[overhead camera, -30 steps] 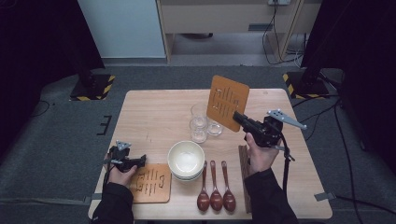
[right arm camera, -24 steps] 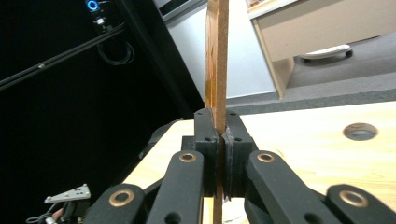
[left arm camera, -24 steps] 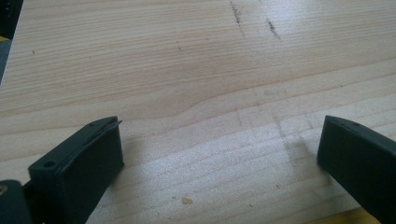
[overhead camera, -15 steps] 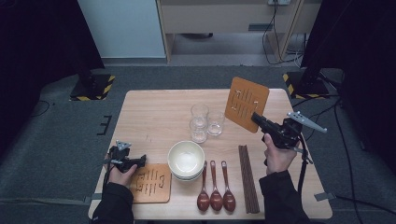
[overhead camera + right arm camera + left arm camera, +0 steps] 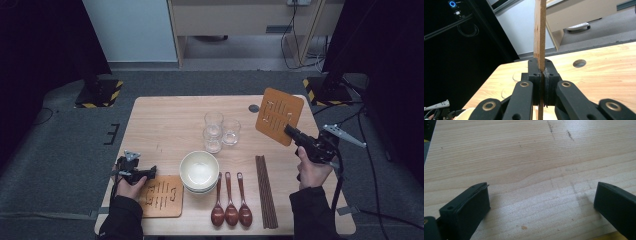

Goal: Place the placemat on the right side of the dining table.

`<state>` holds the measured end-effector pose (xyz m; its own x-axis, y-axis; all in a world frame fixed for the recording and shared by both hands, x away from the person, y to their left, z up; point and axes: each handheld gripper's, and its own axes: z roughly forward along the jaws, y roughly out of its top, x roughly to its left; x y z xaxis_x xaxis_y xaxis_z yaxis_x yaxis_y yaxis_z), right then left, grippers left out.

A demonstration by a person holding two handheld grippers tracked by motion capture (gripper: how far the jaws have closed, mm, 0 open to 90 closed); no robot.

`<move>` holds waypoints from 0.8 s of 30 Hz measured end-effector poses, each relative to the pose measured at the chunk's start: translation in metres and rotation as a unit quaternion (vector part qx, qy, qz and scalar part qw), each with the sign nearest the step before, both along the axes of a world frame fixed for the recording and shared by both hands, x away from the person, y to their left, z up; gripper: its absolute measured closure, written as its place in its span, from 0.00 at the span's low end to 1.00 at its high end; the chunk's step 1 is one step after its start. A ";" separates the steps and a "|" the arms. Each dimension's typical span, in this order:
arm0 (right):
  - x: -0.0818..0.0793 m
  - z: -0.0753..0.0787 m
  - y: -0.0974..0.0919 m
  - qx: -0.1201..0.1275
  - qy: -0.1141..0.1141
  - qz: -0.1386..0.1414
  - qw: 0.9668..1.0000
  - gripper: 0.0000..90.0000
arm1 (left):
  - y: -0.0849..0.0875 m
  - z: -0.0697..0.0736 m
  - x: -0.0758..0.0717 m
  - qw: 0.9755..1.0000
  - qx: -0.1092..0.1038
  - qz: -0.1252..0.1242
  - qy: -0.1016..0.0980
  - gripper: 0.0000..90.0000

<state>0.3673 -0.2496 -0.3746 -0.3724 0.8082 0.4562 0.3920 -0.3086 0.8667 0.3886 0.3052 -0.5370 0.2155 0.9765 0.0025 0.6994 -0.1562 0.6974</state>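
My left gripper (image 5: 150,172) rests low at the surface's (image 5: 165,125) near left corner, its fingers (image 5: 466,207) spread wide over bare wood with nothing between them. I take it that it is idling there, out of the way, just beside the mat (image 5: 161,196) that already lies flat at the near edge, probably marking one place setting.

Right of that mat stand the stacked bowls (image 5: 199,171), then three spoons (image 5: 231,200) side by side with their bowls toward the near edge, then the chopsticks (image 5: 266,191) laid parallel to them. The order looks deliberate: things kept in rows so each can be picked up without knocking its neighbour. Behind them, around the middle, three glasses (image 5: 220,131) cluster close together.

Toward the right edge, my right gripper (image 5: 292,132) holds the second mat (image 5: 279,116) in the air, above the far right part of the surface near its small round hole (image 5: 254,108). The fingers (image 5: 534,72) are clamped tight on the mat's lower edge, so in the right gripper view the board stands edge-on between them. Pinching the rim keeps the thin stiff sheet from slipping, and keeping it tilted up clears the glasses. My guess is it belongs flat on the open wood by the right edge, a second setting.
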 end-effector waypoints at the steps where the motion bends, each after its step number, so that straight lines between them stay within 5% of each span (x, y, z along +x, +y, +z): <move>1: -0.001 -0.002 -0.003 0.000 0.003 -0.002 1.000 0.97 | 0.000 0.000 0.000 1.000 0.000 0.000 0.000 0.00; 24: -0.002 -0.051 -0.041 -0.012 0.068 -0.029 0.997 0.97 | 0.000 0.000 0.000 1.000 0.000 0.000 0.000 0.00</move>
